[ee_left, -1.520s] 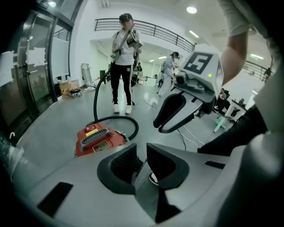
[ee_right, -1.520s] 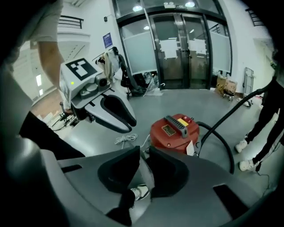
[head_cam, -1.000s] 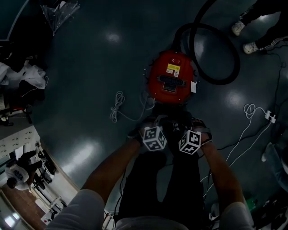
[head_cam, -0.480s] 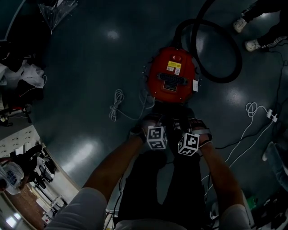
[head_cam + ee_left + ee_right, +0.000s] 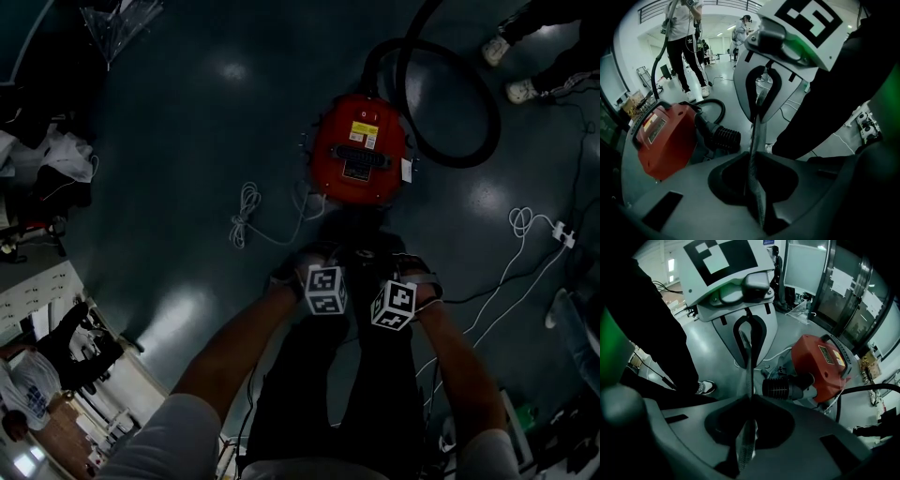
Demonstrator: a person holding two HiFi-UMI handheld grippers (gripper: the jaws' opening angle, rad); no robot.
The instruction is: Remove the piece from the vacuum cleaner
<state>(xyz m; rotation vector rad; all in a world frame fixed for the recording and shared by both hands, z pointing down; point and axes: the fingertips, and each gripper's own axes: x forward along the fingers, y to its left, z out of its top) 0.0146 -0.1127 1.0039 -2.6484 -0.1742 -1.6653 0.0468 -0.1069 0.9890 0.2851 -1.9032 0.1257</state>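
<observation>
A red vacuum cleaner (image 5: 361, 159) stands on the dark floor with its black hose (image 5: 455, 103) looped behind it. Its ribbed hose socket (image 5: 780, 387) faces the grippers. Both grippers hang close to the person's body, well short of the vacuum and touching nothing. My left gripper (image 5: 323, 277) and right gripper (image 5: 398, 295) are side by side, tips turned towards each other. In the left gripper view the left gripper (image 5: 754, 126) has its jaws closing, fingers met with nothing between. In the right gripper view the right gripper (image 5: 751, 376) is likewise closing, fingers met and empty.
A white cable (image 5: 248, 220) lies coiled on the floor left of the vacuum. Another white cord and a power strip (image 5: 561, 236) lie at the right. Shoes of bystanders (image 5: 514, 91) show at the top right. A person (image 5: 684, 47) stands beyond the vacuum.
The vacuum sits slightly higher in the head view than before. Both marker cubes stay in about the same place near the person's body.
</observation>
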